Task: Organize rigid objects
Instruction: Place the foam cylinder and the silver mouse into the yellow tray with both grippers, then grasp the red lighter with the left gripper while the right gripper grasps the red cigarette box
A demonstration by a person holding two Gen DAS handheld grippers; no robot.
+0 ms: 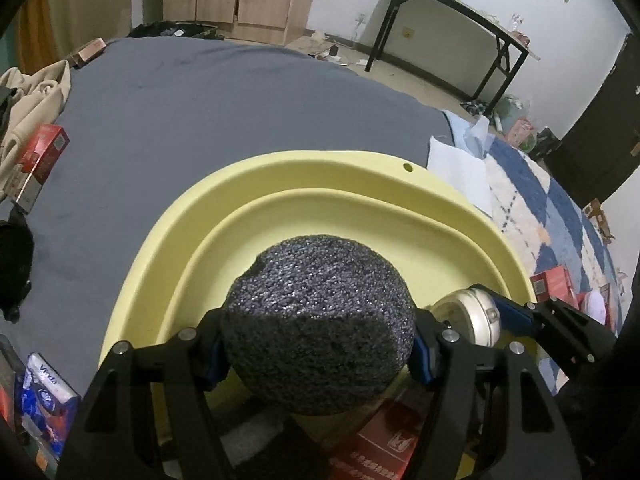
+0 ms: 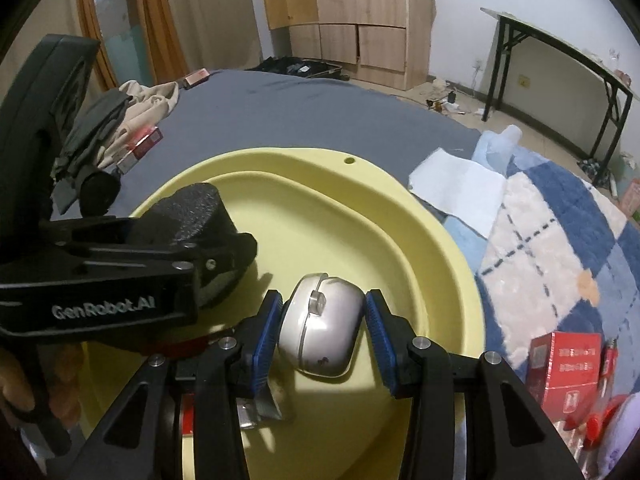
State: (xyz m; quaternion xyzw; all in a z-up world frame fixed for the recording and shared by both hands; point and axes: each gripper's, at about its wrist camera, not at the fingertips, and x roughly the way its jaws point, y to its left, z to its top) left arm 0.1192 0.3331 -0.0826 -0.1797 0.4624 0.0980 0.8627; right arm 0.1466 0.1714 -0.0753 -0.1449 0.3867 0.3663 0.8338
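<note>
A pale yellow basin (image 1: 328,172) sits on the grey bed; it also shows in the right wrist view (image 2: 400,216). My left gripper (image 1: 316,346) is shut on a round dark grey stone (image 1: 320,320) and holds it over the basin; the stone shows from the side in the right wrist view (image 2: 192,212). My right gripper (image 2: 322,320) is shut on a silver computer mouse (image 2: 320,324) held over the basin's near right side; the mouse shows in the left wrist view (image 1: 468,312). A red box (image 1: 384,440) lies in the basin under the stone.
Red boxes (image 1: 44,152) and beige clothes (image 1: 36,96) lie at the bed's left. A tissue pack (image 1: 48,400) lies near left. A blue checked blanket (image 2: 552,240) and red box (image 2: 568,364) lie right. A folding table (image 1: 460,12) and wooden cabinet (image 2: 352,16) stand behind.
</note>
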